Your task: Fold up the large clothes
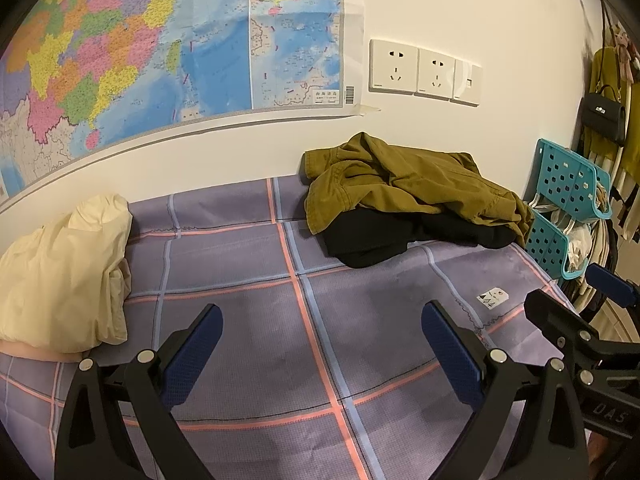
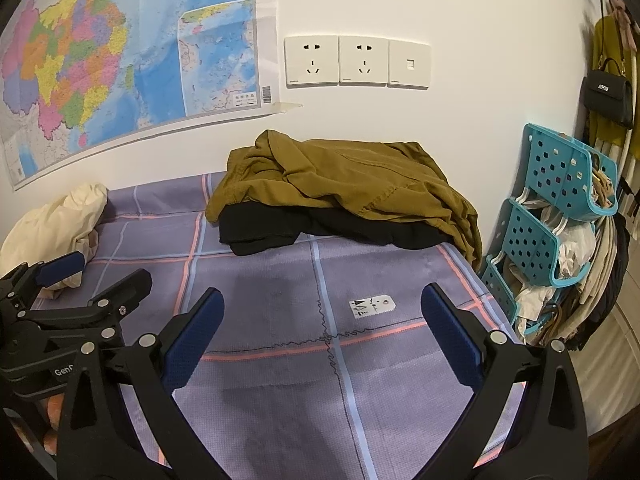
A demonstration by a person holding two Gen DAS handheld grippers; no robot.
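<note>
An olive-brown garment (image 1: 404, 180) (image 2: 340, 184) lies crumpled on top of a black garment (image 1: 376, 240) (image 2: 280, 228) at the far side of the bed, against the wall. A cream garment (image 1: 60, 272) (image 2: 60, 216) is heaped at the left. My left gripper (image 1: 322, 320) hovers open above the checked purple sheet (image 1: 248, 264), nothing between its blue pads. My right gripper (image 2: 322, 304) is also open and empty, well short of the pile. Each gripper shows in the other's view: the right one (image 1: 576, 300) at the right edge, the left one (image 2: 92, 272) at the left edge.
A small white tag (image 2: 371, 305) (image 1: 493, 296) lies on the sheet. Teal perforated baskets (image 2: 560, 208) (image 1: 568, 192) stuffed with cloth stand off the bed's right side. A black handbag (image 2: 608, 96) hangs beyond. A wall map (image 1: 140, 52) and sockets (image 2: 356, 62) are behind the bed.
</note>
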